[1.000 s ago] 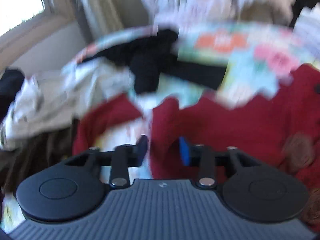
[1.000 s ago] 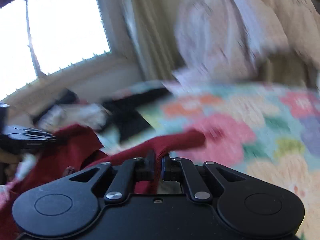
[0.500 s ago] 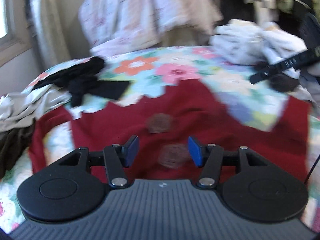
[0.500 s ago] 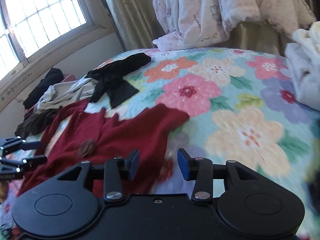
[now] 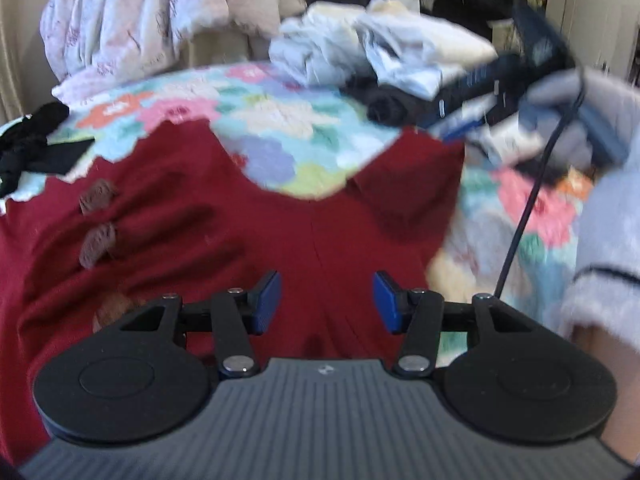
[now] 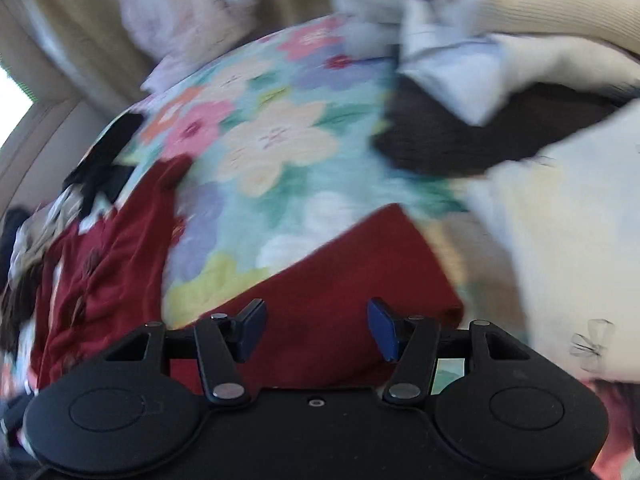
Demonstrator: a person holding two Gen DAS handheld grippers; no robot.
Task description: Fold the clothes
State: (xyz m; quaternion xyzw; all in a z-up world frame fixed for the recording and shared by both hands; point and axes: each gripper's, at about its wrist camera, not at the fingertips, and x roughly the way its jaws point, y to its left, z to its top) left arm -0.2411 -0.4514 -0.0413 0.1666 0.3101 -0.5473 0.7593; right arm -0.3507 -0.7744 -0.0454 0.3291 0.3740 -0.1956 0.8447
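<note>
Landmark: the red garment (image 5: 224, 232) lay spread flat on the flowery bedspread (image 5: 280, 116), and every place below is told from it.
Red garment: it had brown buttons (image 5: 98, 198) in a row on its left part; one sleeve (image 5: 404, 184) reached out to the right and another (image 6: 160, 184) reached up toward the far side of the bed.
Left gripper (image 5: 327, 302): it hung over the near middle of the red garment. Its blue pads (image 5: 266, 300) stood apart and were coming a little closer. Nothing was pinched between them; only the red cloth showed below the gap.
Right gripper (image 6: 316, 330): it hung over the end of the right sleeve. Its two jaws were apart and were spreading wider. Nothing was pinched there either; the red sleeve showed under the gap.
Black cloth (image 5: 32, 148): it lay crumpled just past the left top edge of the red garment.
Pale clothes pile (image 5: 372, 48): it sat beyond the red garment, at the far right of the bed, well apart from the buttons.
Cream cloth (image 6: 560, 260): it lay just right of the red sleeve end.
Pink fleece (image 5: 132, 20): it hung behind the bed, far past the red garment.
Person: a fluffy pale sleeve (image 5: 608, 240) showed to the right of the red garment.
Blur: both views were smeared, so small things were hard to tell.
</note>
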